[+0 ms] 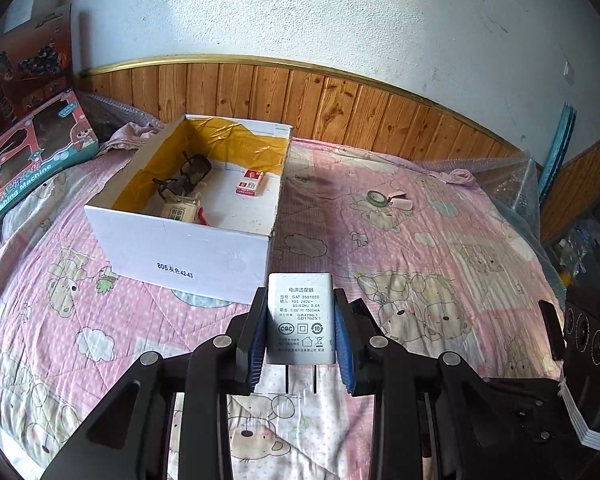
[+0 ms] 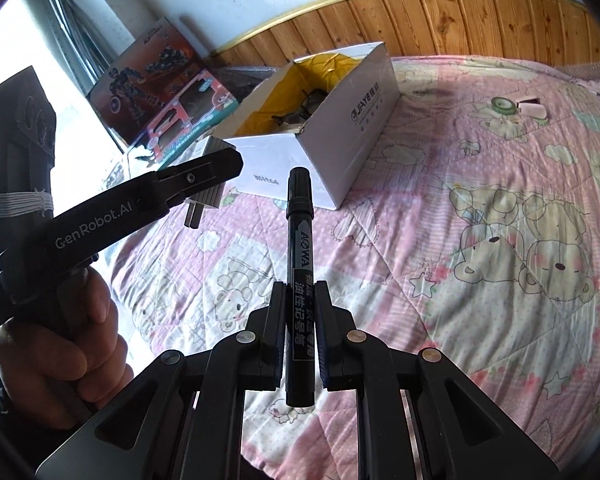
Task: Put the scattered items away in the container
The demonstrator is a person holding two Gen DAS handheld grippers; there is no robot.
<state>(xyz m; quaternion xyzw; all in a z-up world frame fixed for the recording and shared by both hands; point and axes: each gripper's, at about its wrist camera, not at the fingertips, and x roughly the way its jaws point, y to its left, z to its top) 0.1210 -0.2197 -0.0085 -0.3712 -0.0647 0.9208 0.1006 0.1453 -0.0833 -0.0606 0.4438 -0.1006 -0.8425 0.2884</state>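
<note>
My left gripper [image 1: 300, 322] is shut on a grey power adapter [image 1: 300, 316], prongs pointing back toward me, held above the pink bedspread just short of the white cardboard box [image 1: 188, 252]. In the box lie black glasses [image 1: 192, 172], a small red-and-white packet [image 1: 250, 183] and a cream tag. My right gripper [image 2: 299, 320] is shut on a black marker pen [image 2: 299, 264] that points toward the box [image 2: 340, 160]. In the right wrist view the left gripper [image 2: 216, 178] shows at the left with the adapter [image 2: 214, 196], held by a hand [image 2: 60, 344].
A roll of green tape [image 1: 376, 197] and a small pink item [image 1: 400, 202] lie on the bedspread right of the box; the tape [image 2: 503, 105] also shows far right. Toy boxes [image 1: 32, 152] lean at the wall to the left. A wood-panelled wall runs behind the bed.
</note>
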